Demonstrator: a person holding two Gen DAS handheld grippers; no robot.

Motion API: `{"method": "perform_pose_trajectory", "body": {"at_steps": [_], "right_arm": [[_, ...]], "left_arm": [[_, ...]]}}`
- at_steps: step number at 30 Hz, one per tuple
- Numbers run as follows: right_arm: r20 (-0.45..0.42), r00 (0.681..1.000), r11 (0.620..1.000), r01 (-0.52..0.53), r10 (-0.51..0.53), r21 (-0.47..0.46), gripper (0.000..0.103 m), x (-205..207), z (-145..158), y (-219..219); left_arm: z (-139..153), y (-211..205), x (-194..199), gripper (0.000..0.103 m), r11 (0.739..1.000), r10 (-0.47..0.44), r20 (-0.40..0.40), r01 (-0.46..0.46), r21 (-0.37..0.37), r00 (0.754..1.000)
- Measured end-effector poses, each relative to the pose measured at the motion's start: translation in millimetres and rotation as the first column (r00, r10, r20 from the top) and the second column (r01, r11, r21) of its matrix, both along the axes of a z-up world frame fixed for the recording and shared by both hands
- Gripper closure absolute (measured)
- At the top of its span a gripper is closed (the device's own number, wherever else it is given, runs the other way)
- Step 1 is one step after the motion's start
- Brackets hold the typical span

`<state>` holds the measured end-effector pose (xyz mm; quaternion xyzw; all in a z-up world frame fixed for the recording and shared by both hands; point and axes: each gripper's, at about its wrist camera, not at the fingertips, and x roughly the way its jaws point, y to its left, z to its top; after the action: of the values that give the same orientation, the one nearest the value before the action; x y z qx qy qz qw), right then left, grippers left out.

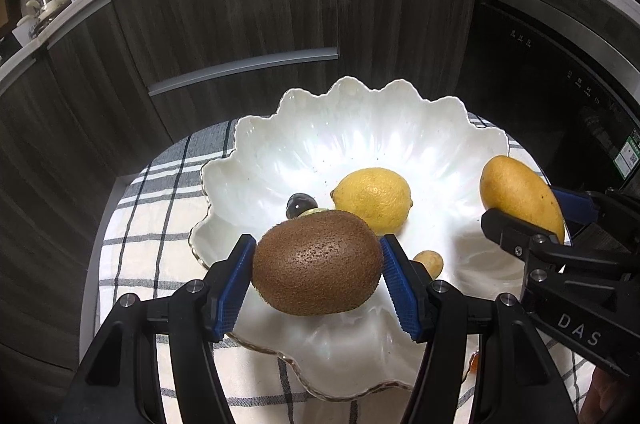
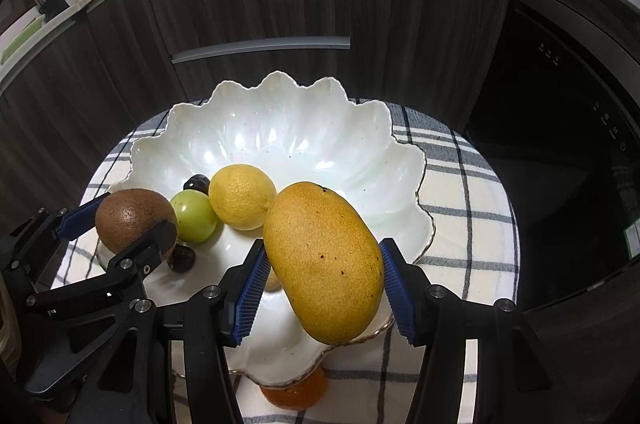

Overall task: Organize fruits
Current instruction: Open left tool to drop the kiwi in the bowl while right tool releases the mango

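Lower centre: left gripper [image 1: 318, 278] jaws clamped on kiwi [image 1: 316, 264], right gripper [image 2: 322, 284] jaws on mango [image 2: 324, 264]; released together, either may knock lemon [image 1: 372, 197] over bowl [image 1: 360, 127] rim.

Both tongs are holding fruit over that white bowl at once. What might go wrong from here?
The mango sits tilted between the right tongs, gripped across its width with its lower end past the bowl's near rim, so it might slip out onto the cloth.

The kiwi in the left tongs hangs just above the lemon and small fruits; dropped there, it could knock them about.

The two tongs are close together and could bump.
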<state>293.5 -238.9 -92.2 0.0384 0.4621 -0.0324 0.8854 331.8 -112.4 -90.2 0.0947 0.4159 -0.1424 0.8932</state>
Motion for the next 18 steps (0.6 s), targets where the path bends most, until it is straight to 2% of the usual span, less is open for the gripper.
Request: {"method": "perform_pose_trajectory", "body": {"at_steps": [5, 7, 9, 13, 15, 18], "right_arm": [[-0.003, 1.000, 1.000, 0.006, -0.006, -0.016, 0.046, 0.1, 0.3, 1.0], [0.000, 1.000, 1.000, 0.006, -0.006, -0.022, 0.046, -0.3, 0.9, 1.6], [0.011, 1.000, 0.999, 0.009, -0.009, -0.031, 0.044, -1.8, 3.1, 1.8], [0.058, 0.998, 0.997, 0.039, -0.035, -0.066, 0.030, -5.7, 16.3, -0.6], [0.087, 0.994, 0.995, 0.067, -0.060, -0.080, 0.018, -8.4, 25.1, -3.7], [0.123, 0.989, 0.990, 0.095, -0.081, -0.106, 0.016, -13.0, 37.7, -5.9]], "left_arm": [[-3.3, 1.6, 0.5, 0.041, 1.000, 0.010, -0.014, -0.009, 0.012, 1.000], [0.2, 1.6, -2.2, 0.039, 1.000, 0.010, 0.014, -0.010, 0.019, 1.000], [6.2, 1.4, -4.6, 0.026, 1.000, 0.013, 0.045, -0.014, 0.028, 0.999], [18.1, 4.6, -4.4, 0.020, 0.999, 0.036, 0.076, -0.038, 0.035, 0.996], [26.4, 4.7, -8.6, 0.012, 0.997, 0.043, 0.115, -0.049, 0.055, 0.992], [38.8, 7.2, -14.8, 0.007, 0.996, 0.058, 0.152, -0.067, 0.054, 0.987]]}}
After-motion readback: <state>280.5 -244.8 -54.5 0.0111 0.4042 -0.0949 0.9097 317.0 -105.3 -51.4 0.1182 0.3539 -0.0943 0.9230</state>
